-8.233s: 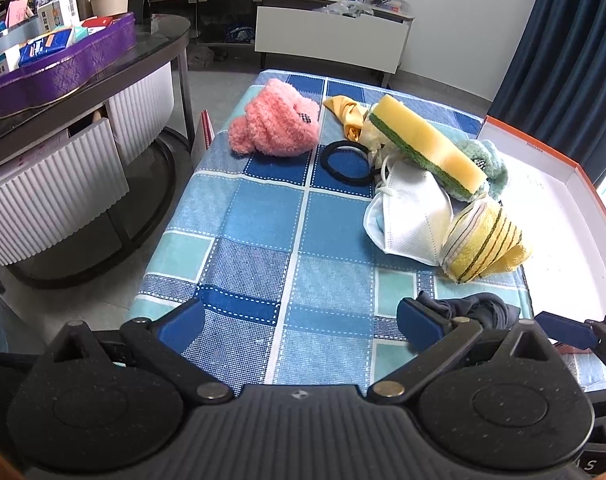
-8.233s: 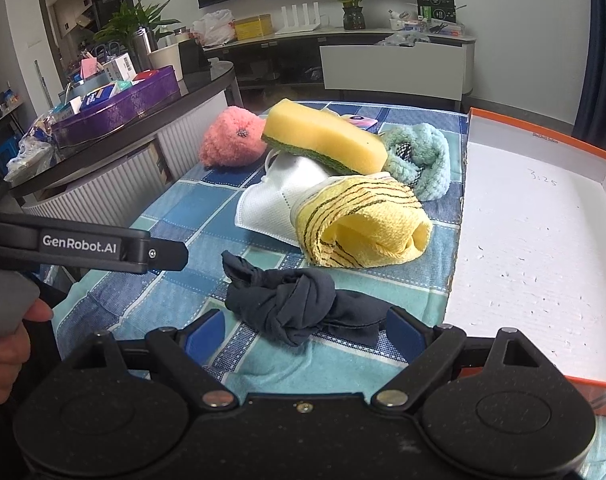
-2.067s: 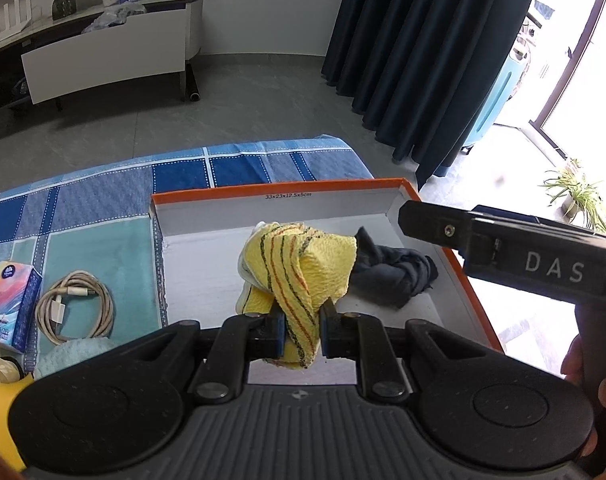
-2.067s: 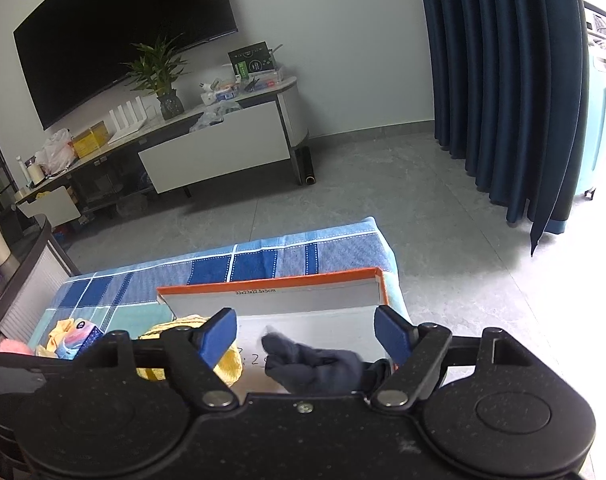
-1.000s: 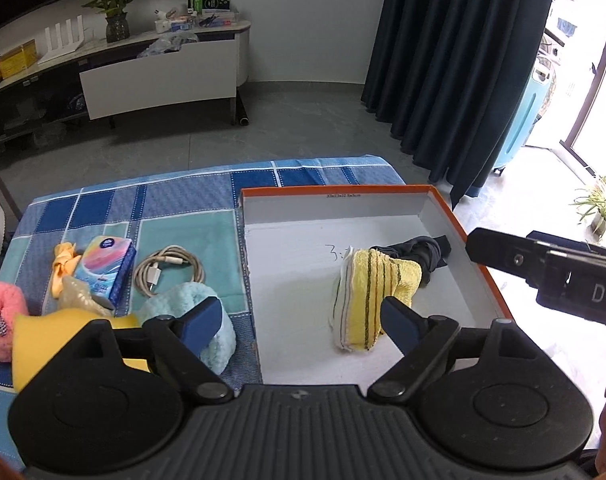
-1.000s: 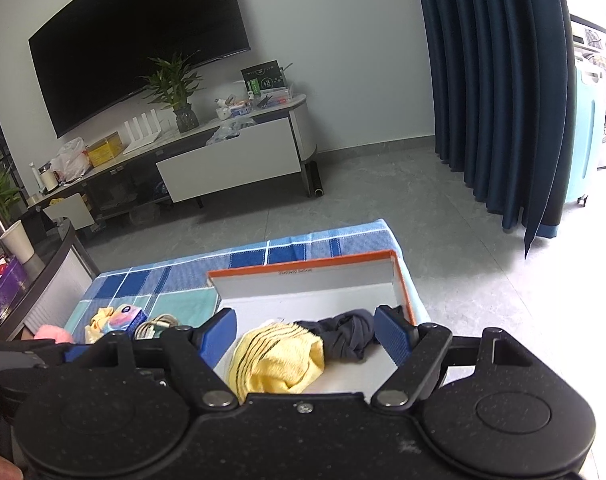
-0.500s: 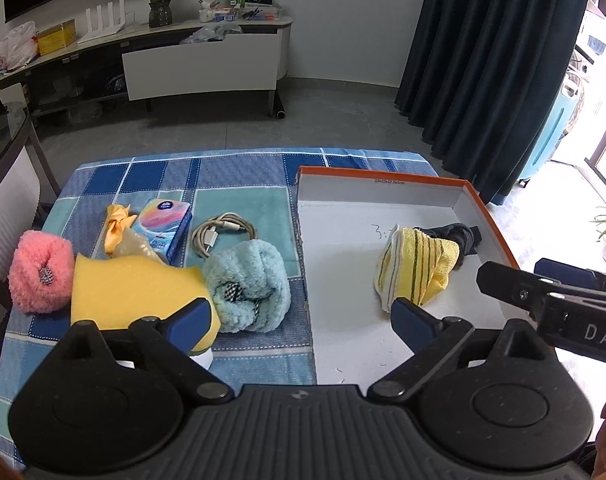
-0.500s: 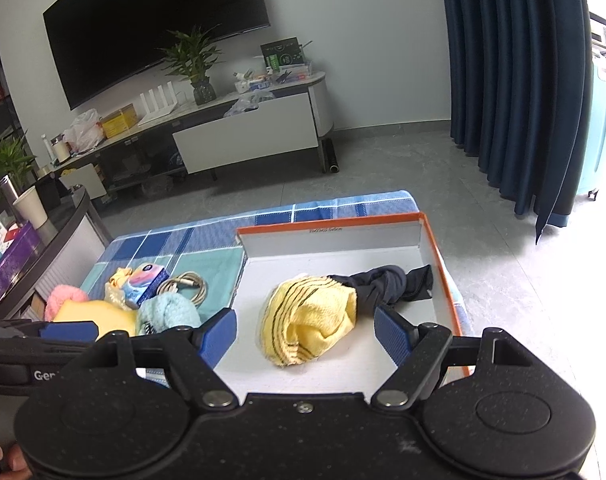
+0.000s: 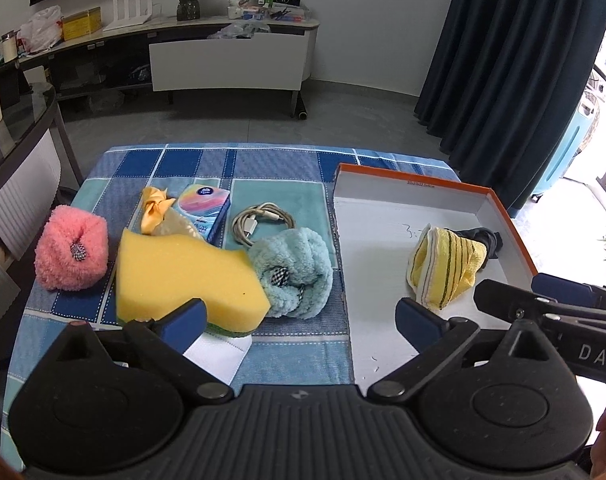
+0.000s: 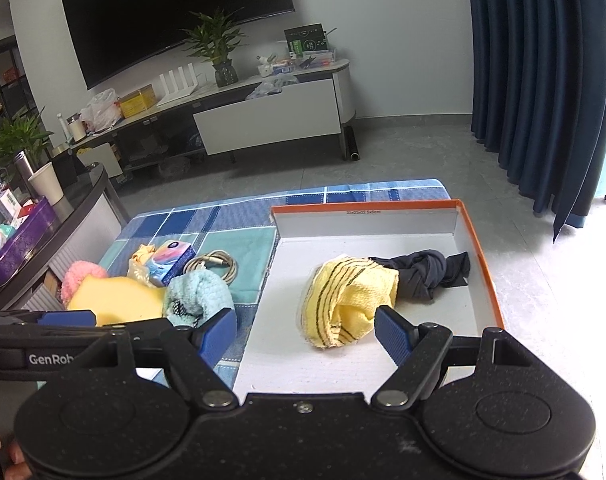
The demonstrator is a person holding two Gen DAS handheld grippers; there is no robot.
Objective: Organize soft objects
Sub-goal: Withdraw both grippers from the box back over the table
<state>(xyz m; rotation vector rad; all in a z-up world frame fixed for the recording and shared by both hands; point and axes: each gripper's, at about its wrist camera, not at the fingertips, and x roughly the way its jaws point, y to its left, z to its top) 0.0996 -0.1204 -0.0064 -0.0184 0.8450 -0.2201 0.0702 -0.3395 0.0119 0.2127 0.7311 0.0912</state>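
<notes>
A: Left wrist view: the left gripper [image 9: 299,318] hung with jaws apart, empty. The yellow sponge [image 9: 183,276] lay just ahead-left, long axis crosswise, touching the teal scrunchie [image 9: 293,272]; this hand looked nearer.

B: Right wrist view: the right gripper [image 10: 305,336] was spread wide too, over the orange-rimmed box [image 10: 481,264] holding 2 items, yellow cloth [image 10: 349,296] and dark cloth [image 10: 427,270]. "GenRob" showed on the other tool.

Left gripper [image 9: 301,320] with fingers spread, empty. Yellow sponge [image 9: 183,276] just beyond the left finger; blue fluffy scrunchie [image 9: 293,272] ahead between the fingers; striped yellow cloth [image 9: 445,270] in the orange-rimmed box [image 9: 515,236] beyond the right finger.
</notes>
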